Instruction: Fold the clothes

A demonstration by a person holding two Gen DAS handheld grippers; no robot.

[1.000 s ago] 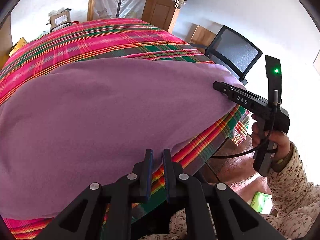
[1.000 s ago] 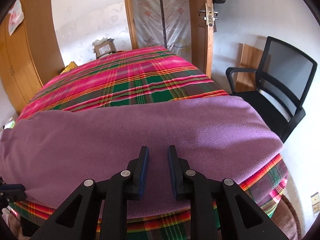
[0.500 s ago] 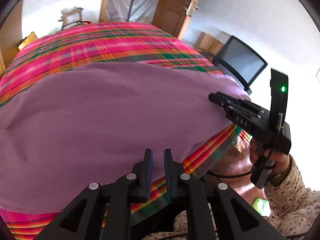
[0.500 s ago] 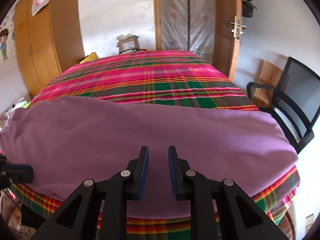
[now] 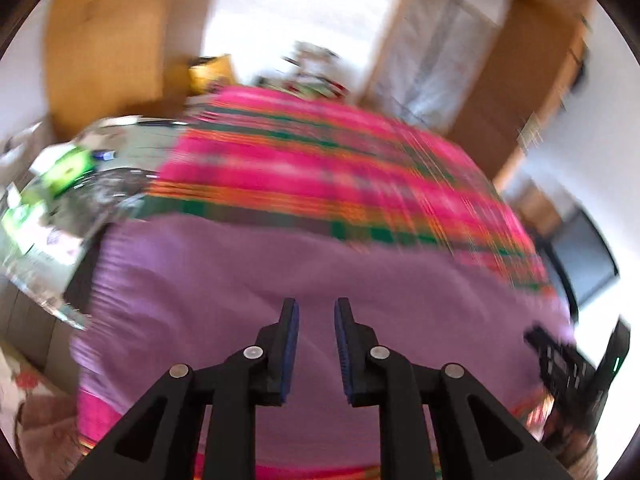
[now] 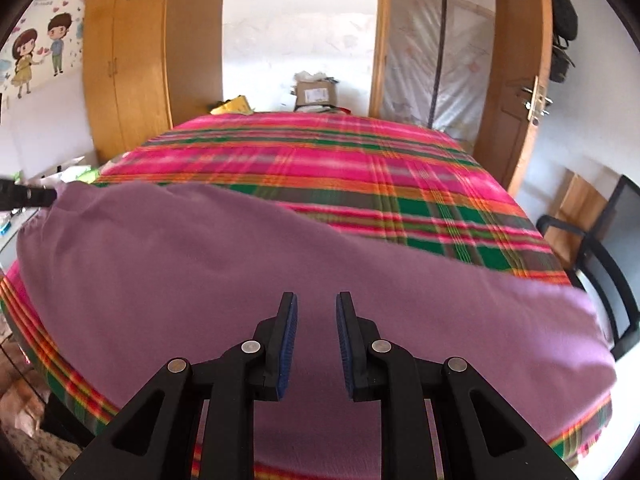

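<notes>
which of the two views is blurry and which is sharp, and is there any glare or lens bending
Left wrist view: heavy motion smear across the pink and green plaid bedspread and the wooden wardrobe; only the left gripper is crisp. Right wrist view: mostly sharp, the spread purple garment clear. Both: fisheye bowing and dark corners; the white wall is washed out.

Clear ahead, sides crowded
We see open plaid bed (image 6: 320, 160) at 12; chair (image 6: 600, 256) at 3, cluttered table (image 5: 60, 200) at 9.
</notes>
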